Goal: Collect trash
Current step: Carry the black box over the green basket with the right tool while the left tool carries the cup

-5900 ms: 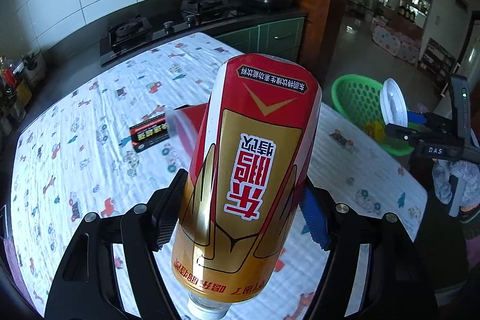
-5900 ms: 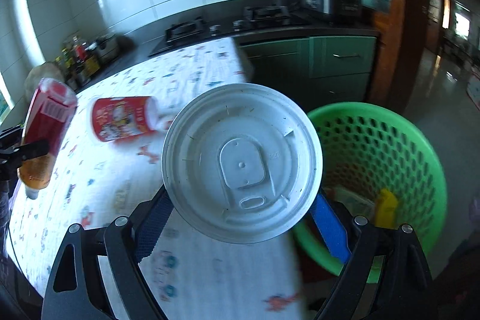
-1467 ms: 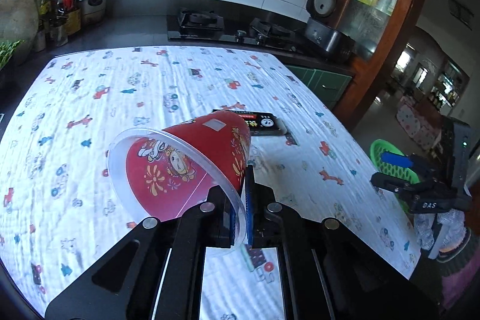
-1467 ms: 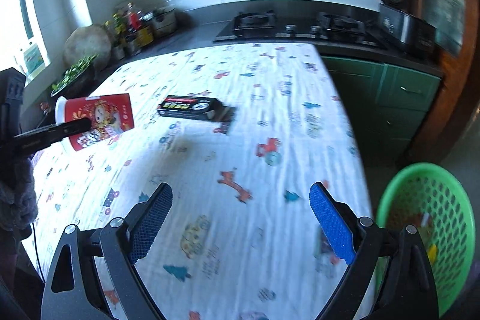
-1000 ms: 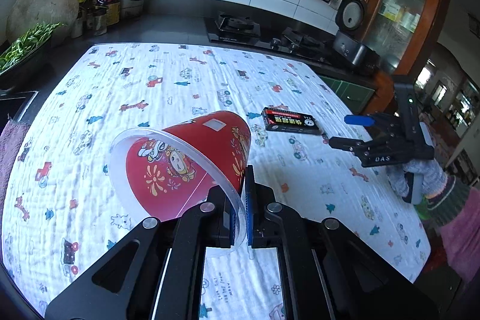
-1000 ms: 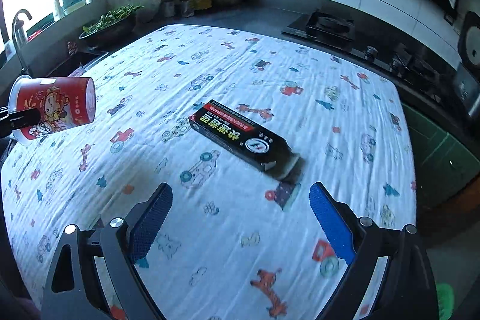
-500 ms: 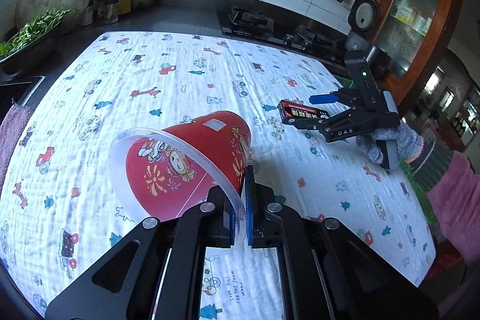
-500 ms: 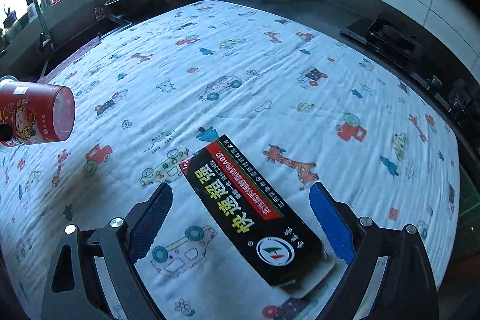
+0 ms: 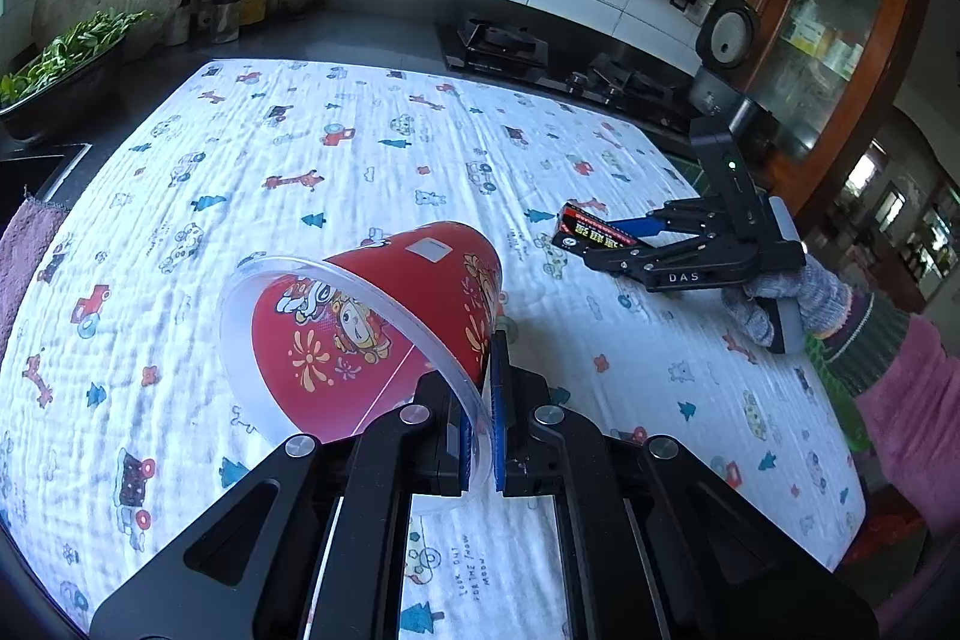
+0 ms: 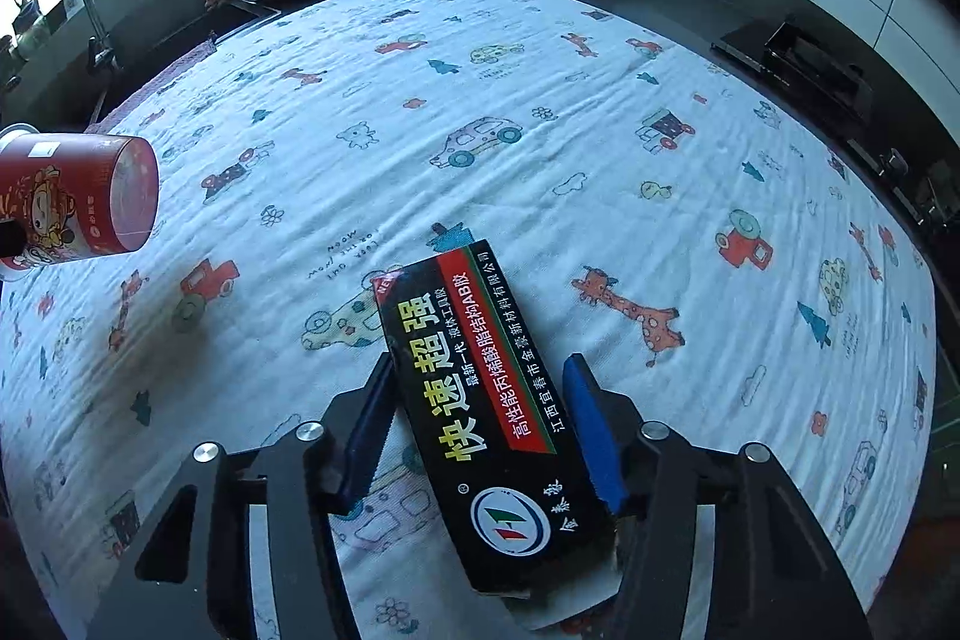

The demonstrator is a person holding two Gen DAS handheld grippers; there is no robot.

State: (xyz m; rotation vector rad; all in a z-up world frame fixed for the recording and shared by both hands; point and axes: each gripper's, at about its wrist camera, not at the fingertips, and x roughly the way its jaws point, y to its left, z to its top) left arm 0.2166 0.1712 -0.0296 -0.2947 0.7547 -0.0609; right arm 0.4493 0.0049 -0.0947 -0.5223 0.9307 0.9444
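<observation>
Black box (image 10: 489, 421) label reads only from right wrist; left shows cup (image 9: 384, 316).

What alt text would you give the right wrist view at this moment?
The right tongs are closing around a flat black rectangular glue box with yellow lettering and a red stripe, which lies on a white tablecloth printed with cartoon cars and giraffes. At the left edge, a red printed paper cup hangs sideways above the cloth.
</observation>
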